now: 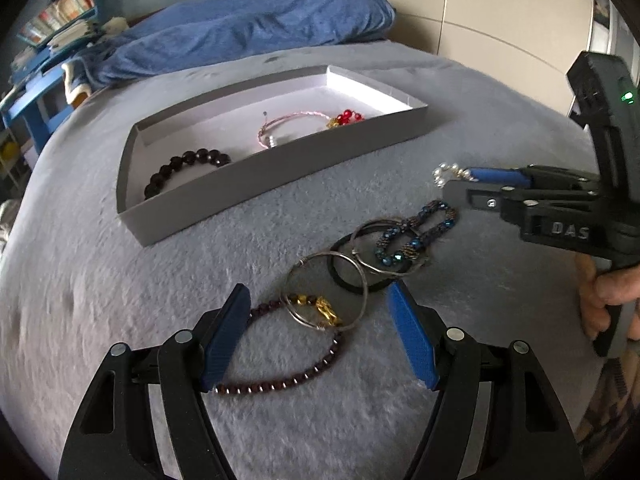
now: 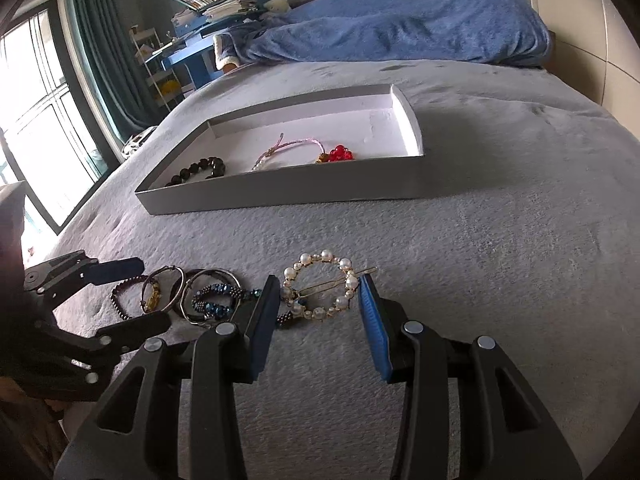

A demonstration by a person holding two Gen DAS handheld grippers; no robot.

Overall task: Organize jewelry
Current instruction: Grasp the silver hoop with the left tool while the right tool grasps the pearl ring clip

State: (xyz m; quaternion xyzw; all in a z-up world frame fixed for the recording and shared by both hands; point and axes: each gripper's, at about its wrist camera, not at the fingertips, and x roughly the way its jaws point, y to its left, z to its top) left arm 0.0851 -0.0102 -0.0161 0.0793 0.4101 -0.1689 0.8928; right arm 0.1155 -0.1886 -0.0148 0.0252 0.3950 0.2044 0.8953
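A grey tray (image 1: 248, 178) (image 2: 280, 192) on the bed holds a black bead bracelet (image 1: 188, 170) (image 2: 198, 173), a pink cord bracelet (image 1: 288, 128) (image 2: 286, 150) and a red bead charm (image 1: 348, 117) (image 2: 338, 154). Loose pieces lie in front of it: a dark bead bracelet with a gold charm (image 1: 304, 360) (image 2: 124, 296), silver bangles (image 1: 326, 294) (image 2: 162, 288), a black ring (image 1: 360, 268) and a blue bead bracelet (image 1: 412, 232) (image 2: 218, 298). My left gripper (image 1: 320, 336) (image 2: 150, 292) is open around the silver bangle and gold charm. My right gripper (image 2: 318, 312) (image 1: 460, 182) is open around a pearl ring hair clip (image 2: 320, 284) (image 1: 450, 172).
A blue blanket (image 1: 248, 28) (image 2: 400, 24) lies bunched at the head of the bed. A blue shelf with books (image 1: 52, 36) (image 2: 212, 8) stands beside the bed. A window (image 2: 36, 112) is at the left, cream cupboard doors (image 1: 500, 20) at the right.
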